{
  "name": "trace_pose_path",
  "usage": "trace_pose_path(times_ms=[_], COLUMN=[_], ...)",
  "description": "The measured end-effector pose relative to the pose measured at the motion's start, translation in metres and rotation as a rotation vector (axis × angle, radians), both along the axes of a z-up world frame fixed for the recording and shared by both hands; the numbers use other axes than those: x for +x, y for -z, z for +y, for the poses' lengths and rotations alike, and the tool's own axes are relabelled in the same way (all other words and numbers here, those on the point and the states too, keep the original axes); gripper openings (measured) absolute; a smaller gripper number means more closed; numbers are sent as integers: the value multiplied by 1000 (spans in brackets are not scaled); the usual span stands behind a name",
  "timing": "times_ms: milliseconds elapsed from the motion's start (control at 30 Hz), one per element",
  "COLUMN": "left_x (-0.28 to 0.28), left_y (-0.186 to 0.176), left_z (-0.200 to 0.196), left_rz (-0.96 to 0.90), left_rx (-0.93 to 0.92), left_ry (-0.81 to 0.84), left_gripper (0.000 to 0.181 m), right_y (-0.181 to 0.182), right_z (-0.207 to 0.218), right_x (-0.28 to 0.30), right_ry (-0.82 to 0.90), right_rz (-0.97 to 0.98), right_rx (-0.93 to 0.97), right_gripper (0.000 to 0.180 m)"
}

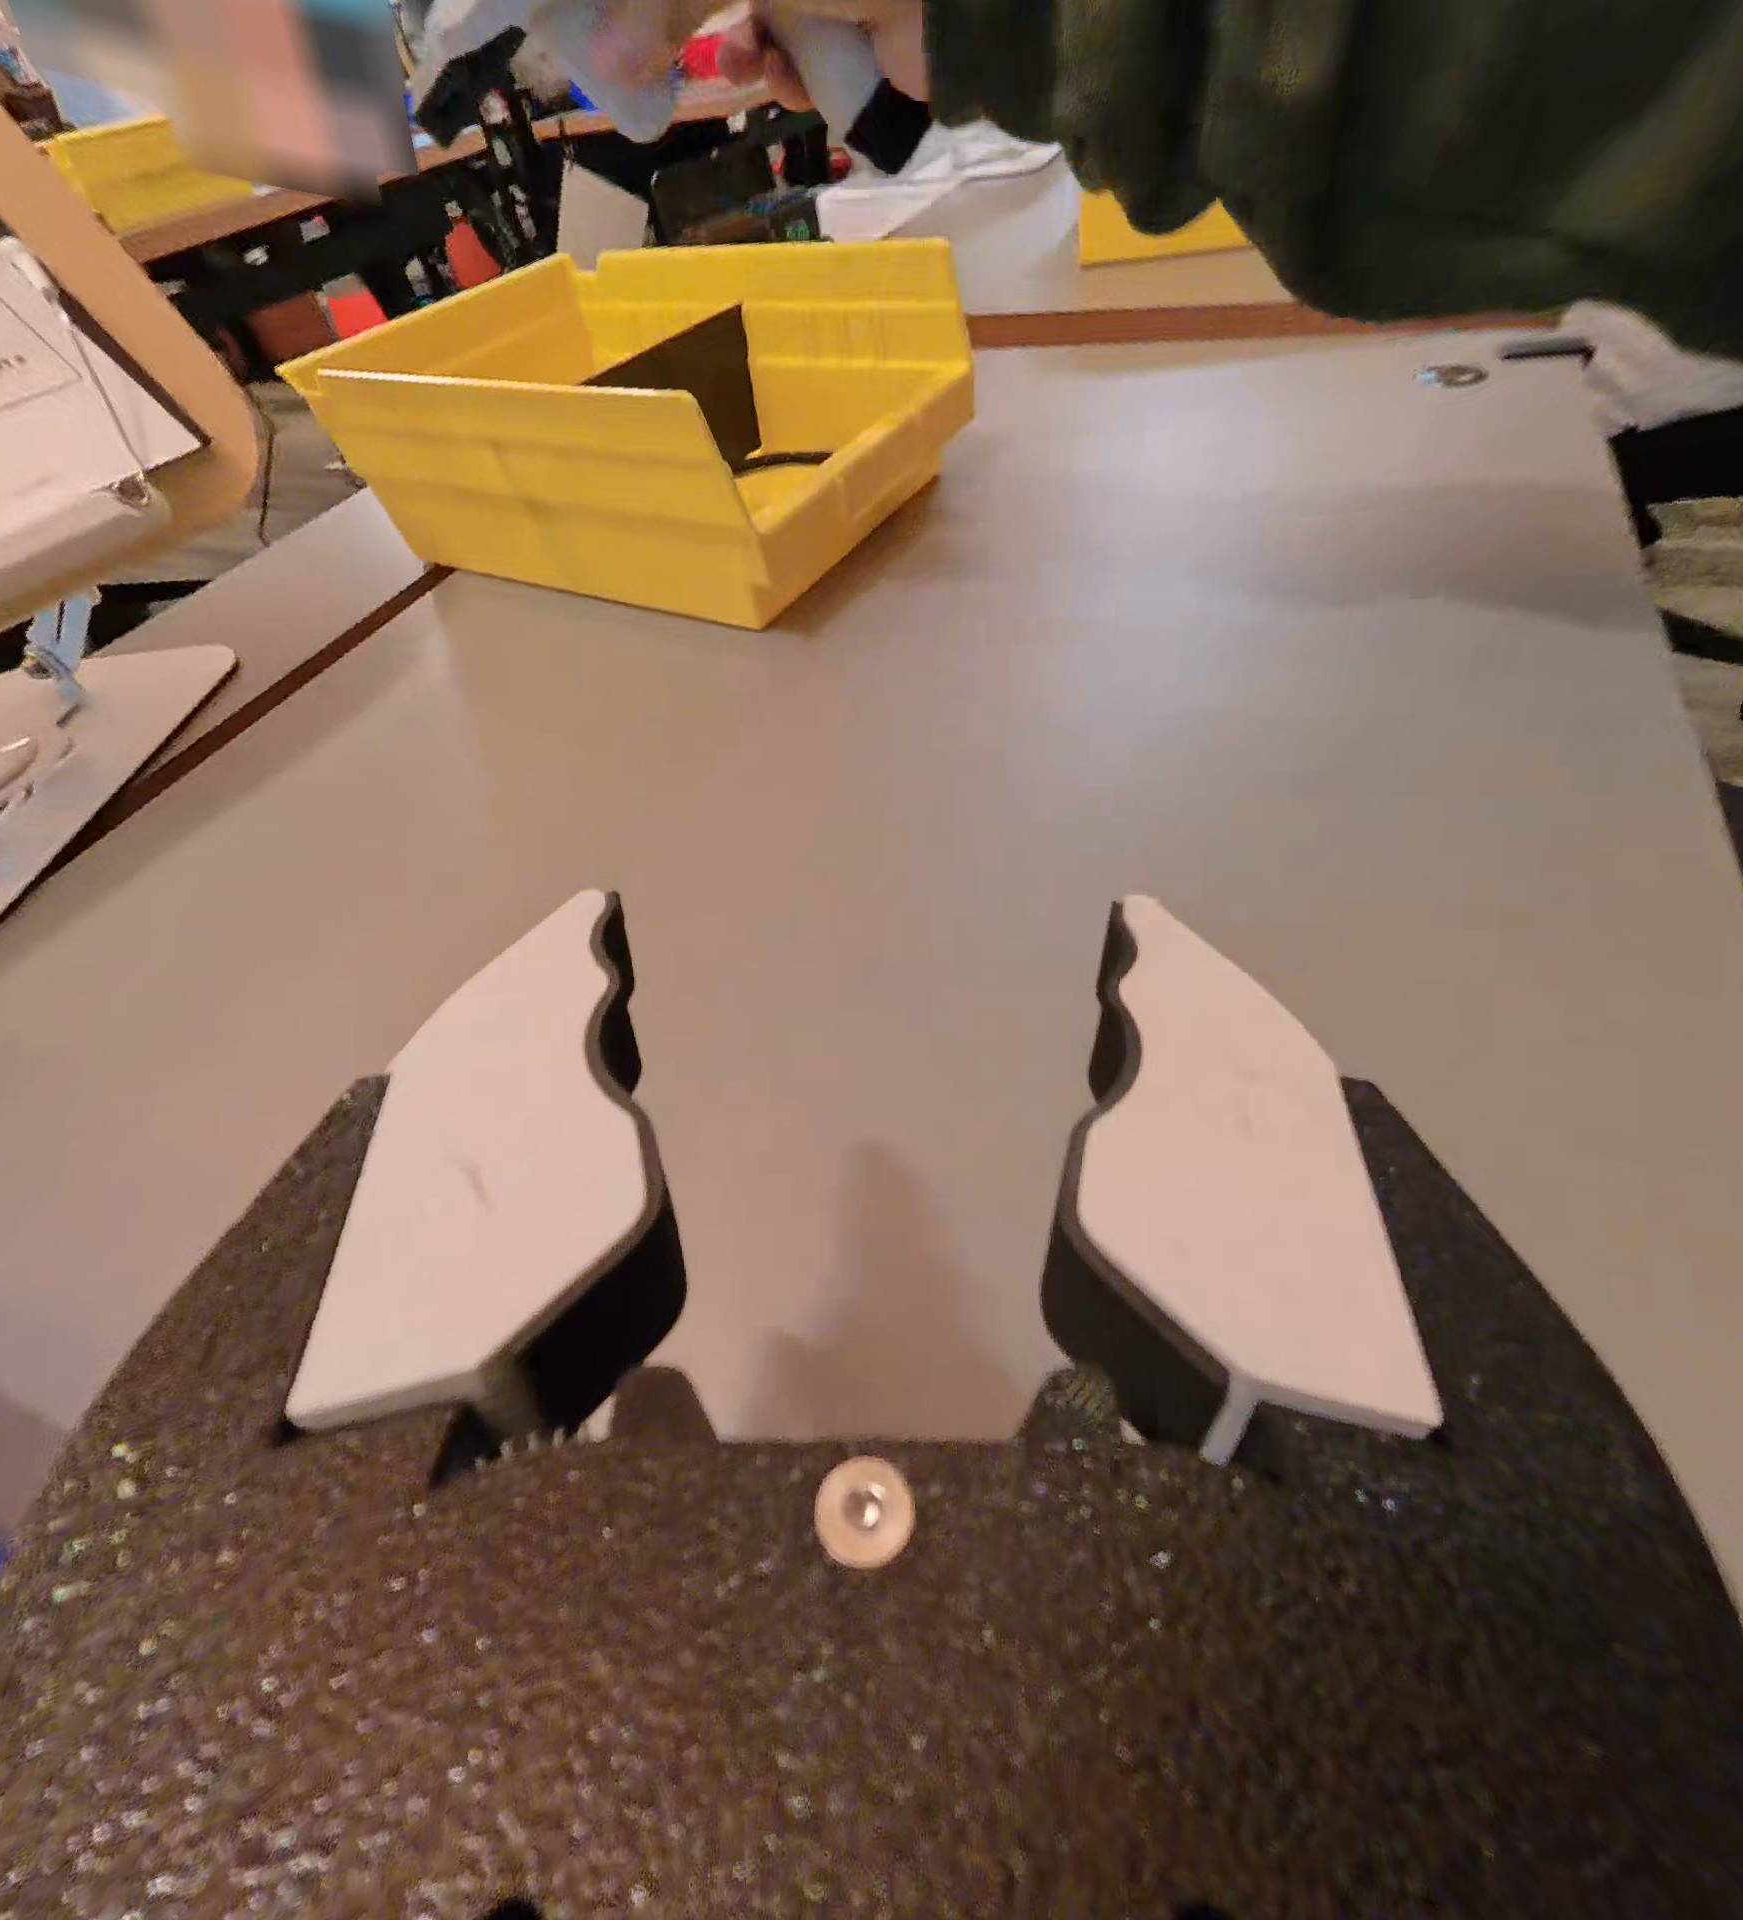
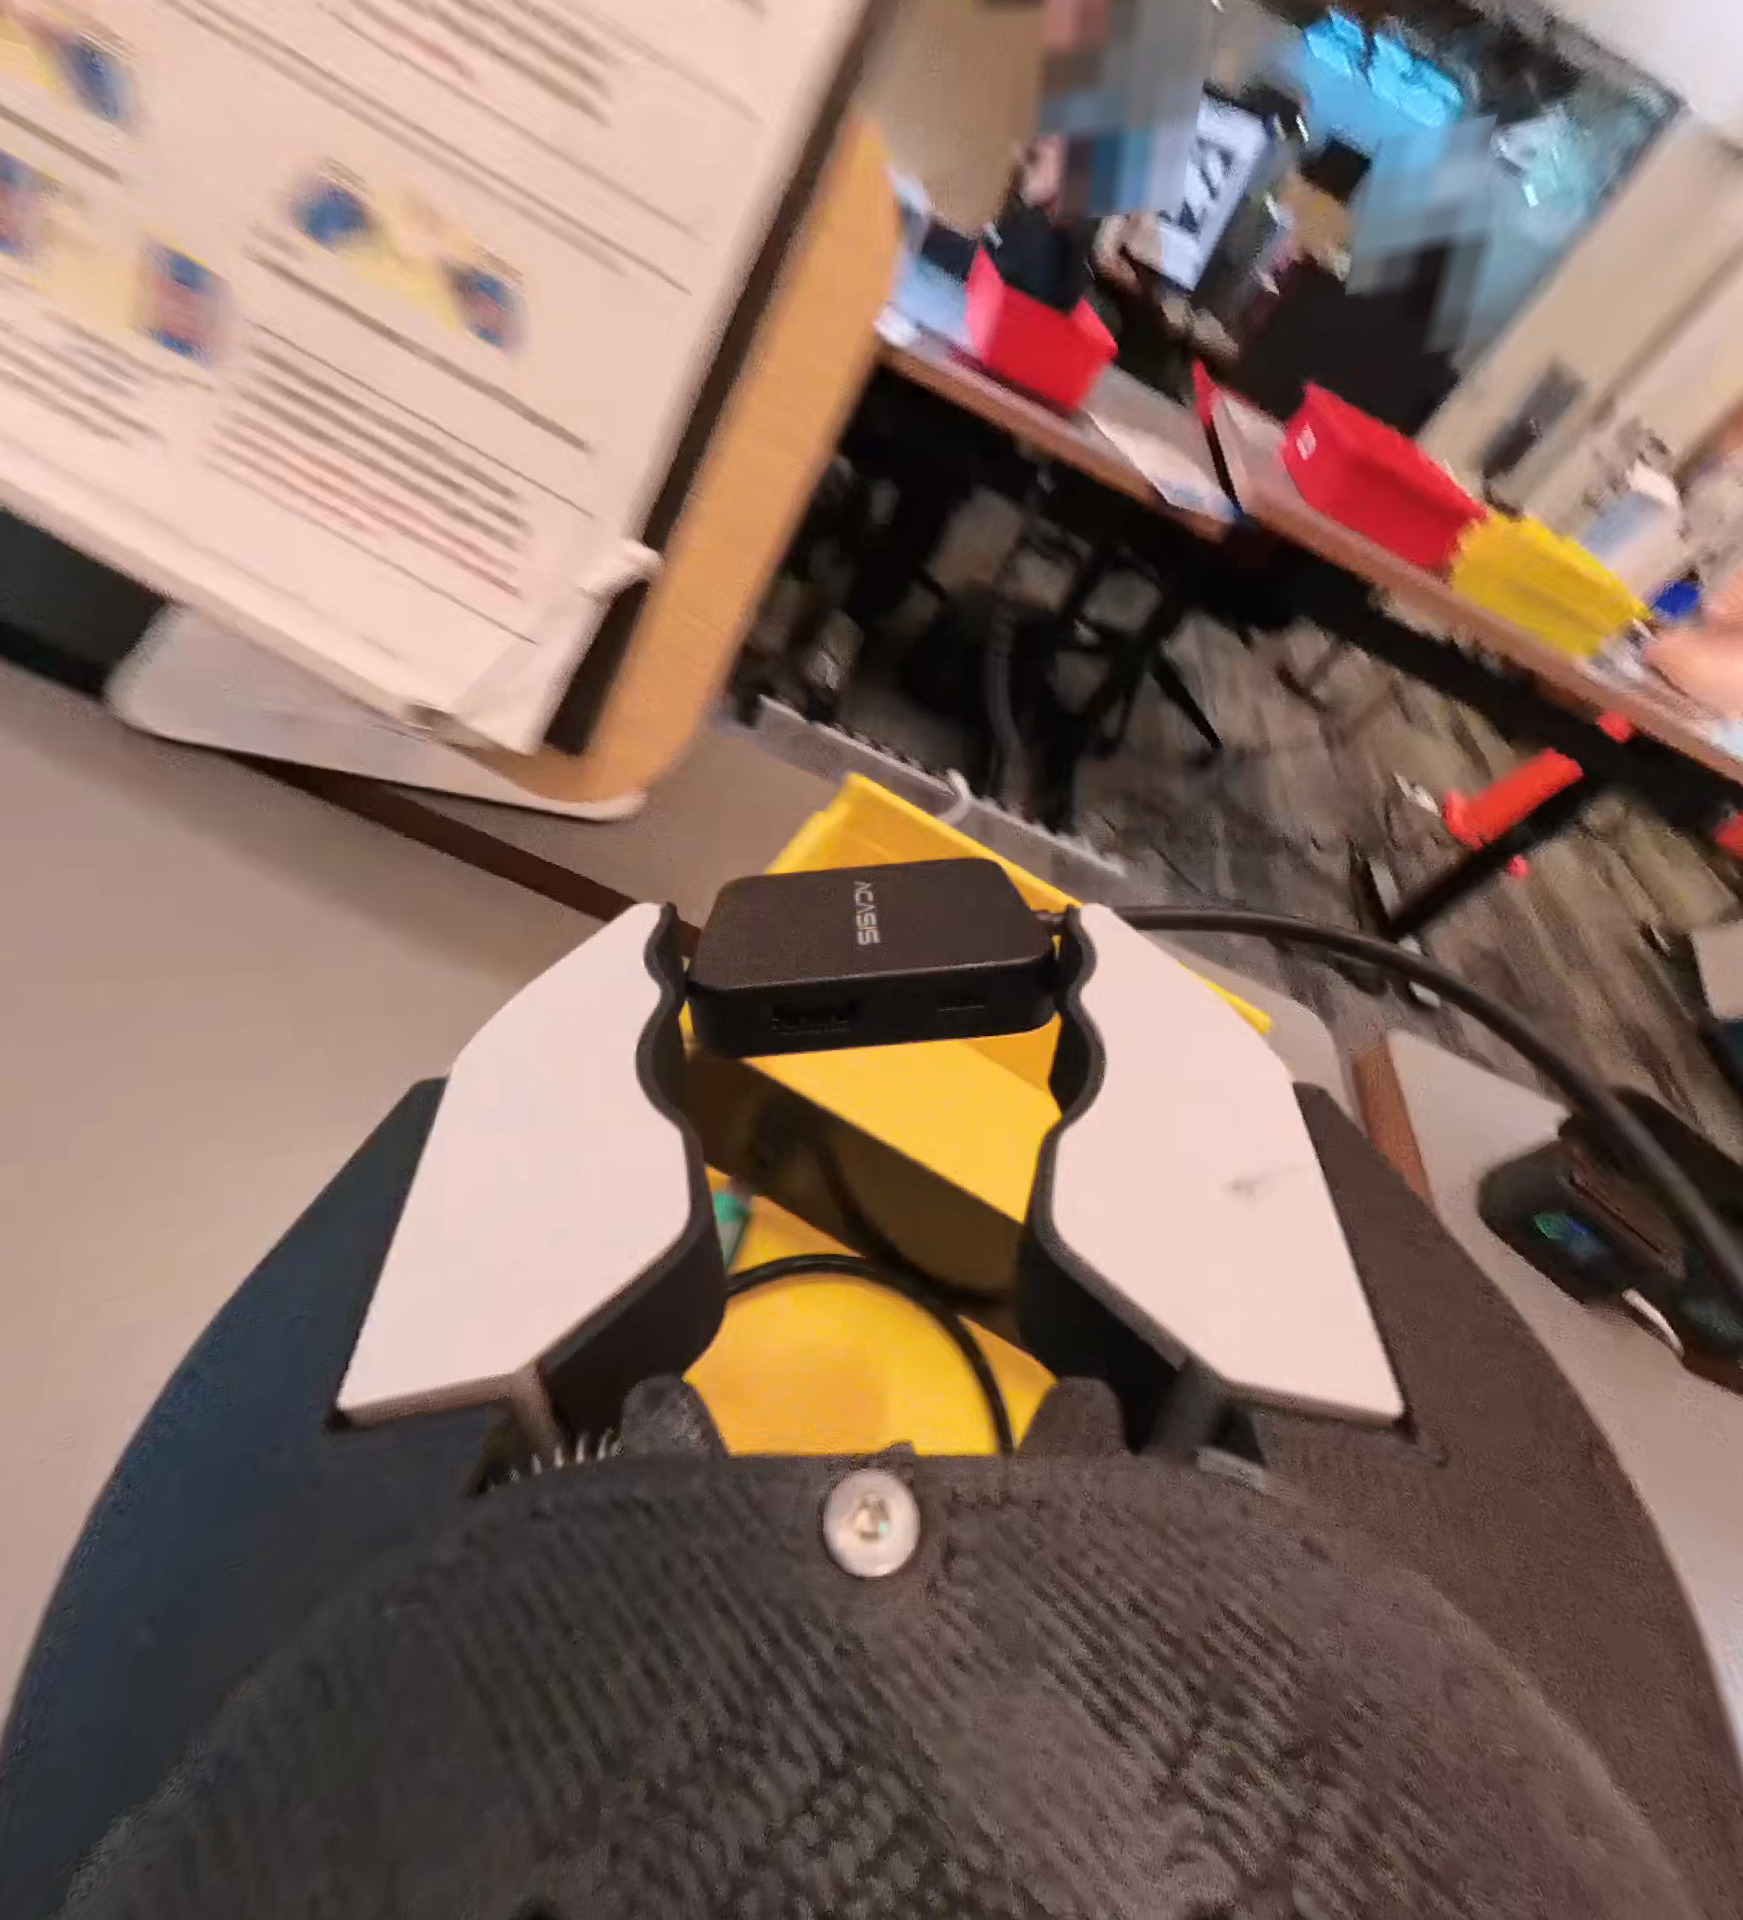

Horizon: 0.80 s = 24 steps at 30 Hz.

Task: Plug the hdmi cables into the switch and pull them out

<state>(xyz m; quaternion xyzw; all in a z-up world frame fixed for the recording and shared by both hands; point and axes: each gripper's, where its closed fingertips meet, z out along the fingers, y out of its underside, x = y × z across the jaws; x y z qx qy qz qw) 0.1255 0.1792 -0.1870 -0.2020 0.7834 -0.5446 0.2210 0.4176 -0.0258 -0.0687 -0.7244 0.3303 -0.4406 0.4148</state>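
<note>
Right gripper [image 2: 867, 961] clamped on small black switch [image 2: 862, 951] by its sides, above yellow bin [image 2: 846, 1361]. Left gripper [image 1: 867, 966] wide, empty over table [image 1: 950, 727]. Probably light, rigid, smooth; best held by sides, ports clear.

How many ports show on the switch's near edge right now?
2: on the switch held in the right gripper, a wider port left and a small slot right. Other edges are hidden.

Soft, even indoor light falls on the grey worktop [image 1: 1054, 675], where only faint shadows lie between the fingers [image 1: 493, 1164]. The right wrist view is motion-blurred: the paper sheet [image 2: 327, 312] smears, and edges bend wide-angle.
</note>
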Motion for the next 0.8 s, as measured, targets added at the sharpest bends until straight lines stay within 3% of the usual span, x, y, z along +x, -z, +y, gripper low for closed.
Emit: trace_pose_path(times_ms=[233,467,567,800], left_x=[19,20,21,21], left_y=[15,21,25,35], left_z=[19,22,21,18], left_rz=[32,70,86,117], left_rx=[161,134,122,128], left_ry=[-178,-175,-169,-150], left_gripper=[82,80,80,79], right_y=[67,101,107,102], right_z=[-42,-50,-47,-33], right_x=[70,82,82,84], right_ry=[164,218,188,135], right_rz=[244,360,354,358], right_rx=[-179,-96,-107,-91], right_gripper=[69,69,64,89])
